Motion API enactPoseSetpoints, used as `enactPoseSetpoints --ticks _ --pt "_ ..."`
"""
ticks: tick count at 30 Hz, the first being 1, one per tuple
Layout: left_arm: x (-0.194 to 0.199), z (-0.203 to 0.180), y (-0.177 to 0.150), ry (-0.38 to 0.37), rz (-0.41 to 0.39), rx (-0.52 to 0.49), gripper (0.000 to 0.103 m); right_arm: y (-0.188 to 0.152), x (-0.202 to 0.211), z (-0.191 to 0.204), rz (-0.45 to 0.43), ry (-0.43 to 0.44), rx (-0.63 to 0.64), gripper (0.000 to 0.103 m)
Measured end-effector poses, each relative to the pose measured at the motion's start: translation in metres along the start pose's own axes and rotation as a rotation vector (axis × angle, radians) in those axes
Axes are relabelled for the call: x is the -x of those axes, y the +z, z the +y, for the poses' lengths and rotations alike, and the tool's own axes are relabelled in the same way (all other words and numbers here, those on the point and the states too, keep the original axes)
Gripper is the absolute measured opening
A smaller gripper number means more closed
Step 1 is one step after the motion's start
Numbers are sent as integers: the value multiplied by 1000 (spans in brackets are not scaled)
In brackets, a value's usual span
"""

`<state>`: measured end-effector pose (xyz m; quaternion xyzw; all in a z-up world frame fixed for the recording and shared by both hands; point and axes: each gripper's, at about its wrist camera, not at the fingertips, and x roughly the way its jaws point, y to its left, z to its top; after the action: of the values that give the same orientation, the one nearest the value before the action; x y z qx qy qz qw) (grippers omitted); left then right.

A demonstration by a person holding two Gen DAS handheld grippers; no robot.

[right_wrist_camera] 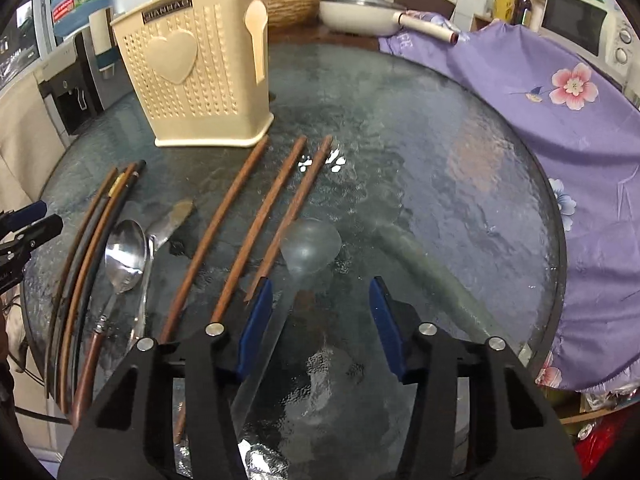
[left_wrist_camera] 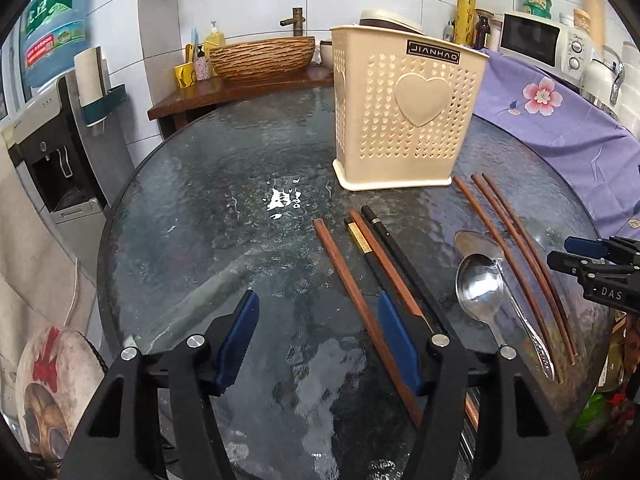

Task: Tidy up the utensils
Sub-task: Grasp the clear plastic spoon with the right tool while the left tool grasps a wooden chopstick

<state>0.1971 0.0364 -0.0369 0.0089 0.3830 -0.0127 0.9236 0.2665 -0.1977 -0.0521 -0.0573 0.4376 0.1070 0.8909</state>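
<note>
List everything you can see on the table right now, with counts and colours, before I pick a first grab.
utensil holder: 1, cream, upright at the table's far side
brown chopsticks: 3, lying right of the spoons
mixed chopsticks: about 4, brown and black, left of the spoons
metal spoons: 2, silver, between the chopstick groups
clear spoon: seemingly 1, translucent, just ahead of the right gripper
table: 1, dark round glass
cloth: 1, purple floral, over the table's right edge
left gripper: black, blue pads, open, empty
right gripper: black, blue pads, open, empty
</note>
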Motion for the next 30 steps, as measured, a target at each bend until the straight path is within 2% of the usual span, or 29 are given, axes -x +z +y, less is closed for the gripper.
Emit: enactPoseSetpoints --ticks 5,7,15,24,30 --pt "-8 3 5 8 13 7 61 8 -6 -3 19 18 -40 46" --pt "-10 2 7 10 17 8 61 13 -9 0 20 0 -28 42" --pt "-18 -5 11 19 37 -7 60 29 -18 6 19 5 -17 36" --pt "-39 -12 18 26 118 10 35 37 -21 5 30 27 17 36" --pt "-47 -13 26 21 146 11 32 44 -25 5 34 33 21 36"
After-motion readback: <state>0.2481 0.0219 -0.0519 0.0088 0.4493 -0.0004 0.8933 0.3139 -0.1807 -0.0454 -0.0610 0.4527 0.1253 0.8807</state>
